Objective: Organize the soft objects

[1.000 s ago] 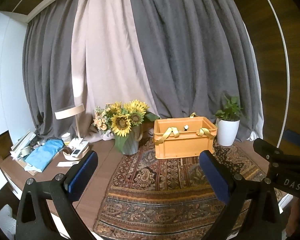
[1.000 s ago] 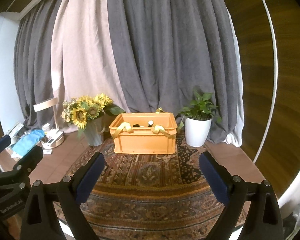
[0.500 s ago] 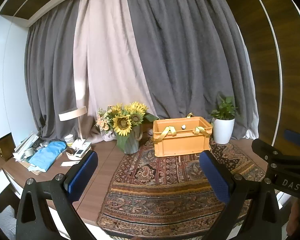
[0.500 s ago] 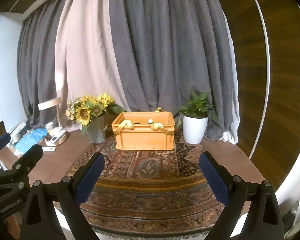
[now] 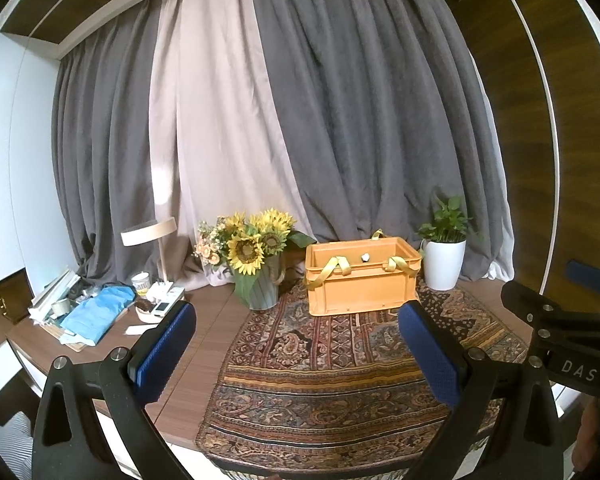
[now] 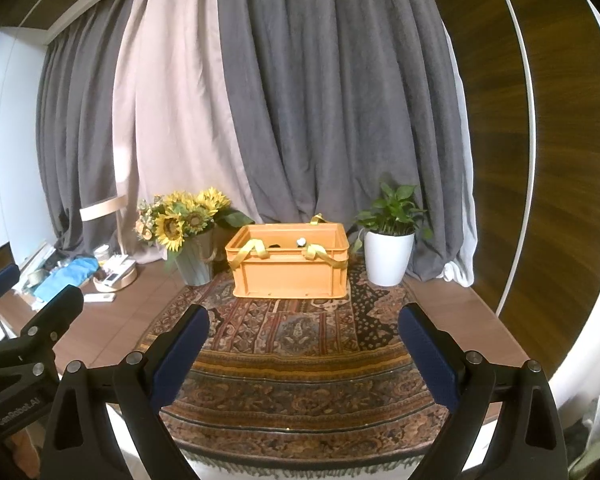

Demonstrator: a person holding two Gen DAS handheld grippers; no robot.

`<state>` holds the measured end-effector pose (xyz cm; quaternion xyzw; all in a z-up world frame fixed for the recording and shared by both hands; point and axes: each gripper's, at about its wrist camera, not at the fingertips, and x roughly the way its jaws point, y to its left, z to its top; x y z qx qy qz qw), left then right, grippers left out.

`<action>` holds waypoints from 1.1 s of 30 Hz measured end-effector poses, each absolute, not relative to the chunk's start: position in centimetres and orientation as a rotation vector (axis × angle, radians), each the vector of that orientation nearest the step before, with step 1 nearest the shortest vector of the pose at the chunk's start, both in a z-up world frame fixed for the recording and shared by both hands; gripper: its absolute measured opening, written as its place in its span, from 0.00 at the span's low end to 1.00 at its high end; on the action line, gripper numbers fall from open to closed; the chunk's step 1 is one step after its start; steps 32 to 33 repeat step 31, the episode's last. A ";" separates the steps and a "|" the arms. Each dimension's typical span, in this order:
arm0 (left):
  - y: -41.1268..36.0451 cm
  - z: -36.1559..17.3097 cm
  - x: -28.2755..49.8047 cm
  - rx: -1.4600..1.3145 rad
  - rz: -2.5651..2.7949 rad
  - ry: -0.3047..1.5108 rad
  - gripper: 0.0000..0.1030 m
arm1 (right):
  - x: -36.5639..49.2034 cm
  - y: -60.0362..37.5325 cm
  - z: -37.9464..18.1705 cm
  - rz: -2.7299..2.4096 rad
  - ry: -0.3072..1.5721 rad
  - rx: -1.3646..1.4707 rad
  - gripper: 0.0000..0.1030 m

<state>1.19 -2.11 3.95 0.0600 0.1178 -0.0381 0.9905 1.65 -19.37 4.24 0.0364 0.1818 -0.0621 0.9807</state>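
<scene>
Both grippers, left (image 5: 295,344) and right (image 6: 302,344), have wide, empty fingers. The box (image 6: 289,266) sits far back on the rug (image 6: 300,364). Reaching in could bump the flowers (image 6: 181,220) or plant (image 6: 392,236).

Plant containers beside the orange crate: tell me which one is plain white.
The pot right of the orange crate, holding a leafy green plant. The other, the vase left of the crate, is grey-green and holds sunflowers.
</scene>
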 end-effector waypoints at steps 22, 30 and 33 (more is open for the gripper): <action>-2.5 4.0 1.3 0.123 -0.090 0.241 1.00 | 1.1 -19.8 4.5 -0.135 0.370 0.072 0.93; -2.5 3.9 1.4 0.124 -0.088 0.239 1.00 | 1.3 -19.9 4.4 -0.135 0.372 0.070 0.93; -2.5 3.9 1.4 0.124 -0.086 0.239 1.00 | 1.3 -20.0 4.4 -0.136 0.372 0.069 0.93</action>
